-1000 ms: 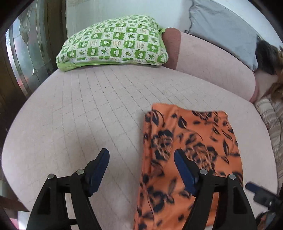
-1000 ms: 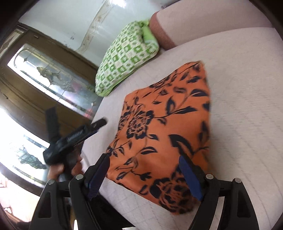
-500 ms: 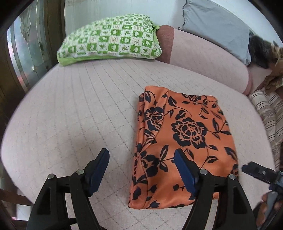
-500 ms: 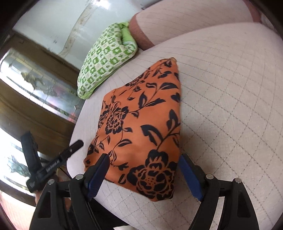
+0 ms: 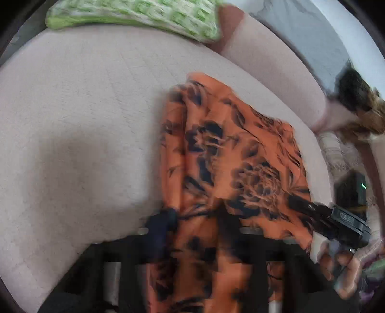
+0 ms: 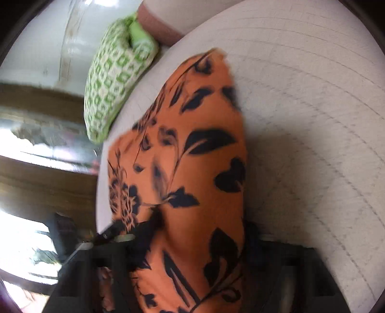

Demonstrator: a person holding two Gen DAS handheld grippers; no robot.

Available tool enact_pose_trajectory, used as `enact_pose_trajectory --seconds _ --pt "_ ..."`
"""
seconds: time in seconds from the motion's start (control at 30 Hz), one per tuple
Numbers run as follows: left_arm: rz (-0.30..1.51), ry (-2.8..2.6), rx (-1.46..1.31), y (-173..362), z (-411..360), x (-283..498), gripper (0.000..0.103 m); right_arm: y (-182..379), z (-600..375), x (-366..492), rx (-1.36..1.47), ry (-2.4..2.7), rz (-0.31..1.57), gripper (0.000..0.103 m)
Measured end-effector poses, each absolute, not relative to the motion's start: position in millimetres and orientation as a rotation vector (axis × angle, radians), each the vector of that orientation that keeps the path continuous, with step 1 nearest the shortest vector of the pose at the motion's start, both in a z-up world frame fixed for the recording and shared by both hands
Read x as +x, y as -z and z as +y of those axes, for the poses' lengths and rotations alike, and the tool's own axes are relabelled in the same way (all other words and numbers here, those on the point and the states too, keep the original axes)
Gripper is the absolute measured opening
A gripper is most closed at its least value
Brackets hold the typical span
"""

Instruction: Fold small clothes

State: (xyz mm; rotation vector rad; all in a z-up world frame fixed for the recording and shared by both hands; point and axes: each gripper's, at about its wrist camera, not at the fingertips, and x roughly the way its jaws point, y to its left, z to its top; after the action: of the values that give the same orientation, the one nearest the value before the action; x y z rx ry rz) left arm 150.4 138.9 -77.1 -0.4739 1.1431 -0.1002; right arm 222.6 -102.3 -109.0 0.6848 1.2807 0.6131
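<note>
An orange cloth with a black flower print point(image 5: 240, 149) lies folded on the pale quilted bed point(image 5: 84, 120). My left gripper point(image 5: 195, 219) has come down on the cloth's near left corner. Its jaws are closing, with bunched fabric between the blue pads. In the right wrist view the same cloth point(image 6: 192, 149) fills the gap of my right gripper point(image 6: 202, 226). Those jaws are closing too, and the pads sit against both sides of the near end. The right gripper's body and the hand holding it point(image 5: 336, 221) show at the cloth's right edge. Both views are blurred.
A green-and-white checked pillow point(image 5: 144, 16) lies at the head of the bed, with a pink bolster point(image 5: 264, 60) and a grey pillow point(image 5: 300, 36) beside it. Striped fabric point(image 5: 336, 149) lies past the cloth on the right. A wooden-framed window point(image 6: 36, 180) stands beyond the bed's left edge.
Both grippers dropped toward the cloth and tipped downward. Their jaws narrowed from wide apart to closing on the cloth's near end, which now bunches between the pads.
</note>
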Motion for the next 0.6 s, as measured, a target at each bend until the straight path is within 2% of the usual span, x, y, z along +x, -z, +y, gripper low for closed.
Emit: enact_pose_trajectory --seconds 0.07,0.13,0.4,0.5,0.6 --pt "1.139 0.067 -0.409 69 128 151 0.027 96 -98 219 0.624 -0.616 1.245 0.039" --pt "1.107 0.04 -0.335 55 112 148 0.024 83 -98 215 0.591 -0.625 1.214 0.037" --pt "0.881 0.126 -0.29 -30 42 148 0.022 -10 -147 211 0.5 -0.646 0.99 0.035" --pt "0.836 0.16 -0.252 -46 14 157 0.023 -33 -181 216 0.488 -0.619 0.918 0.035" --pt "0.84 0.19 -0.237 -40 -11 170 0.023 -34 -210 224 0.499 -0.574 0.894 0.035"
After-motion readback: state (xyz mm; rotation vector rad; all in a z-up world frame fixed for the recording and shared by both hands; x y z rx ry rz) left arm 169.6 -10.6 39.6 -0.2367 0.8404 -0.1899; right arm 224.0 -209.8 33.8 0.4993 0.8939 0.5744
